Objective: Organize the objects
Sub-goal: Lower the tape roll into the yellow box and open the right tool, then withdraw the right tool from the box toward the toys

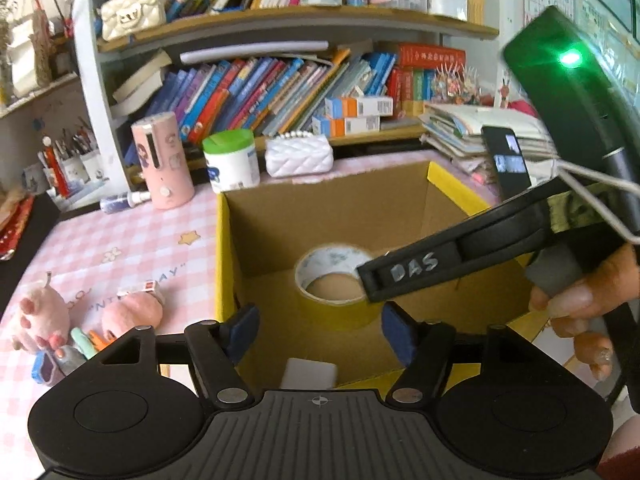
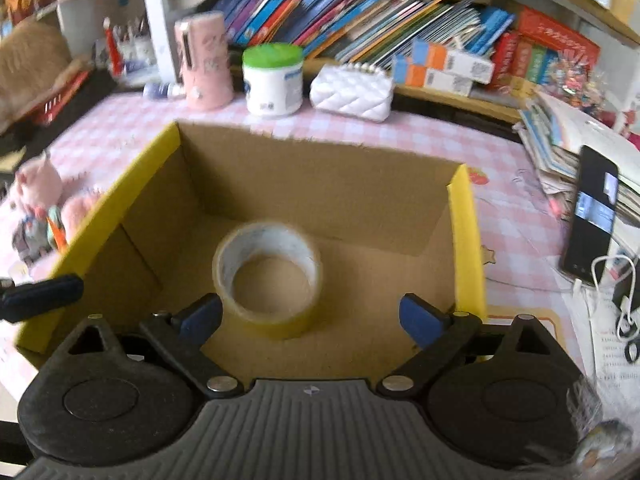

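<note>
An open cardboard box [image 1: 320, 204] with yellow-taped rims stands on the pink checked tablecloth; it also shows in the right wrist view [image 2: 312, 176]. A roll of yellowish tape [image 1: 336, 284] lies flat on the box floor [image 2: 267, 276]. A small white block [image 1: 310, 374] lies at the box's near side. My left gripper [image 1: 320, 332] is open and empty above the box's near edge. My right gripper [image 2: 310, 318] is open and empty, just above the tape roll. The right gripper's body crosses the left wrist view [image 1: 460, 264].
Left of the box lie pink plush toys [image 1: 40, 316] and small clips [image 1: 86, 342]. Behind it stand a pink cylinder [image 1: 162, 160], a green-lidded white tub [image 1: 231, 160] and a white quilted purse [image 1: 299, 154]. A phone [image 2: 592, 216] leans on stacked books at right. Bookshelves fill the back.
</note>
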